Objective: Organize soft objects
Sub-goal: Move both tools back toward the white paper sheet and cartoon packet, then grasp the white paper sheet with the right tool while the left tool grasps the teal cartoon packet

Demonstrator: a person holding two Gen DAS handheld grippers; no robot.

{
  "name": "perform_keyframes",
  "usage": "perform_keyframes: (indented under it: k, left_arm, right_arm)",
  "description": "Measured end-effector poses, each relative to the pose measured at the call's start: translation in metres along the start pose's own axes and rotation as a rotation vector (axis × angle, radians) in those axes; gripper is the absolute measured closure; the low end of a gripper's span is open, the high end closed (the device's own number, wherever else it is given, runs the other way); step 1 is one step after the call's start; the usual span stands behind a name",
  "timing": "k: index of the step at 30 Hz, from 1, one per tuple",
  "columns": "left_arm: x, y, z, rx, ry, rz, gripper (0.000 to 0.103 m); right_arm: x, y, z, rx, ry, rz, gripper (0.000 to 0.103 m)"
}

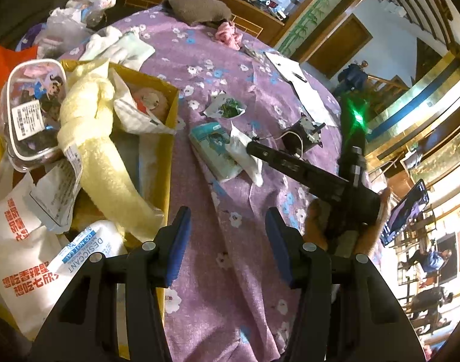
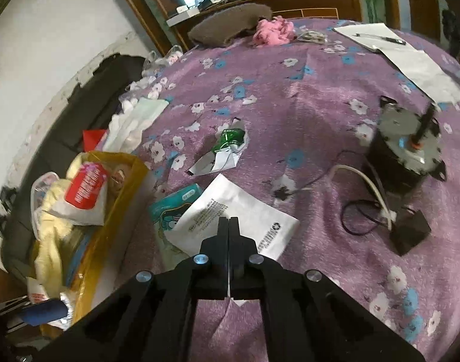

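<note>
My right gripper (image 2: 229, 223) is shut on a white printed packet (image 2: 230, 220) and holds it just above the purple flowered blanket (image 2: 290, 96). It also shows in the left wrist view (image 1: 250, 148), with the white packet (image 1: 245, 157) hanging from it. A teal tissue pack (image 1: 213, 147) lies under the packet; it also shows in the right wrist view (image 2: 169, 208). My left gripper (image 1: 227, 220) is open and empty over the blanket, beside a yellow cardboard box (image 1: 166, 150) that holds a yellow towel (image 1: 88, 126) and several bags.
A torn green wrapper (image 2: 230, 144) lies mid-blanket. A black motor with a cable (image 2: 405, 150) sits at the right. Farther back are a pink cloth (image 2: 272, 31), a brown cushion (image 2: 230, 22) and white papers (image 2: 411, 57). White cloths (image 1: 121, 48) lie behind the box.
</note>
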State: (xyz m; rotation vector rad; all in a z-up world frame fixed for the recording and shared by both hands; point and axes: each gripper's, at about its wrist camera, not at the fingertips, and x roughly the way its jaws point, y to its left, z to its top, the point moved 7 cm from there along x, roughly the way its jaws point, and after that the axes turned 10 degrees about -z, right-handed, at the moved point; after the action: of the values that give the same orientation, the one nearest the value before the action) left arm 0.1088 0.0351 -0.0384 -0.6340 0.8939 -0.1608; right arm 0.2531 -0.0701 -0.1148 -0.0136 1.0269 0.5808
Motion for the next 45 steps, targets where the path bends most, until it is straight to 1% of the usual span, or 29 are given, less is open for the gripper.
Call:
perform_keyframes:
  k: [2, 3, 4, 5, 6, 7, 8, 9, 10, 12, 14, 16, 18, 19, 21, 22, 23, 24, 26, 28, 30, 32, 34, 36, 38, 40, 42, 44, 45]
  left_arm:
    - [0.001, 0.0, -0.002, -0.007, 0.006, 0.0, 0.052]
    - [0.001, 0.0, -0.004, -0.012, 0.014, -0.002, 0.052]
    - [0.002, 0.0, -0.004, -0.013, 0.018, -0.004, 0.052]
    - [0.003, 0.0, -0.005, -0.012, 0.021, -0.003, 0.052]
    - [0.004, 0.0, -0.005, -0.011, 0.02, 0.003, 0.052]
    - [0.004, 0.0, -0.004, -0.012, 0.017, 0.006, 0.052]
    - [0.005, 0.0, -0.004, -0.015, 0.015, 0.008, 0.052]
    - [0.005, 0.0, -0.005, -0.022, 0.017, 0.006, 0.052]
    - [0.005, -0.001, -0.006, -0.023, 0.021, 0.002, 0.052]
    - [0.006, -0.004, -0.007, -0.008, 0.03, -0.001, 0.052]
    - [0.007, -0.006, -0.007, 0.01, 0.023, 0.012, 0.052]
    - [0.009, -0.004, -0.008, 0.009, 0.022, 0.025, 0.052]
    - [0.014, -0.003, -0.011, -0.008, 0.042, 0.02, 0.052]
    - [0.016, -0.002, -0.013, -0.009, 0.057, 0.015, 0.052]
    - [0.017, -0.002, -0.013, 0.002, 0.055, 0.023, 0.052]
    - [0.016, 0.0, -0.013, 0.005, 0.045, 0.038, 0.052]
    - [0.017, 0.002, -0.013, 0.001, 0.042, 0.051, 0.052]
    - [0.018, 0.004, -0.014, -0.006, 0.044, 0.052, 0.052]
    - [0.023, 0.006, -0.017, -0.026, 0.067, 0.042, 0.052]
    - [0.026, 0.003, -0.018, -0.026, 0.081, 0.028, 0.052]
    - [0.028, 0.002, -0.017, -0.018, 0.074, 0.044, 0.052]
    - [0.03, 0.002, -0.017, -0.023, 0.072, 0.038, 0.052]
    - [0.034, 0.002, -0.018, -0.027, 0.085, 0.046, 0.052]
    - [0.035, 0.0, -0.016, -0.027, 0.083, 0.045, 0.052]
    - [0.037, -0.002, -0.009, -0.032, 0.069, 0.045, 0.052]
    - [0.039, -0.006, -0.003, -0.029, 0.061, 0.039, 0.052]
    - [0.045, -0.006, 0.004, -0.034, 0.068, 0.05, 0.052]
    - [0.053, -0.005, 0.013, -0.051, 0.077, 0.044, 0.052]
    - [0.056, -0.005, 0.015, -0.062, 0.085, 0.054, 0.052]
  right_arm:
    - [-0.009, -0.004, 0.001, 0.022, -0.022, 0.045, 0.103]
    - [-0.015, -0.005, 0.001, 0.026, -0.037, 0.095, 0.103]
    - [-0.019, -0.005, 0.001, 0.027, -0.046, 0.121, 0.103]
    - [-0.023, -0.006, 0.002, 0.025, -0.059, 0.133, 0.103]
    - [-0.025, -0.005, 0.002, 0.009, -0.07, 0.14, 0.101]
    - [-0.024, -0.003, 0.001, -0.011, -0.064, 0.151, 0.086]
    - [-0.021, 0.0, -0.002, -0.033, -0.041, 0.159, 0.06]
    - [-0.016, 0.003, -0.006, -0.057, -0.004, 0.151, 0.051]
    - [-0.015, 0.005, -0.008, -0.075, 0.001, 0.143, 0.048]
    - [-0.016, 0.01, -0.012, -0.127, 0.001, 0.144, 0.047]
    - [-0.015, 0.014, -0.013, -0.181, 0.004, 0.124, 0.046]
    - [-0.007, 0.013, -0.013, -0.208, 0.007, 0.077, 0.046]
    - [0.008, 0.008, -0.014, -0.196, 0.045, 0.034, 0.046]
    - [0.011, 0.007, -0.013, -0.196, 0.034, 0.014, 0.046]
    - [0.012, 0.006, -0.012, -0.214, 0.015, -0.016, 0.047]
    - [0.012, 0.006, -0.013, -0.217, 0.008, -0.027, 0.049]
    - [0.012, 0.007, -0.013, -0.226, -0.004, -0.039, 0.055]
    - [0.012, 0.008, -0.015, -0.25, -0.021, -0.065, 0.058]
    - [0.01, 0.012, -0.017, -0.275, -0.034, -0.063, 0.071]
    - [0.008, 0.015, -0.017, -0.288, -0.043, -0.063, 0.078]
    - [0.006, 0.019, -0.019, -0.33, -0.055, -0.077, 0.085]
    - [0.003, 0.021, -0.02, -0.341, -0.065, -0.081, 0.091]
    - [-0.002, 0.02, -0.02, -0.333, -0.08, -0.074, 0.096]
    - [-0.01, 0.014, -0.015, -0.29, -0.096, -0.049, 0.097]
    - [-0.02, 0.006, -0.008, -0.235, -0.112, -0.005, 0.098]
    - [-0.032, -0.002, -0.003, -0.169, -0.126, 0.057, 0.098]
    - [-0.039, -0.011, 0.0, -0.108, -0.136, 0.111, 0.098]
    - [-0.042, -0.019, 0.002, -0.053, -0.132, 0.143, 0.098]
    - [-0.043, -0.022, 0.002, -0.037, -0.132, 0.148, 0.098]
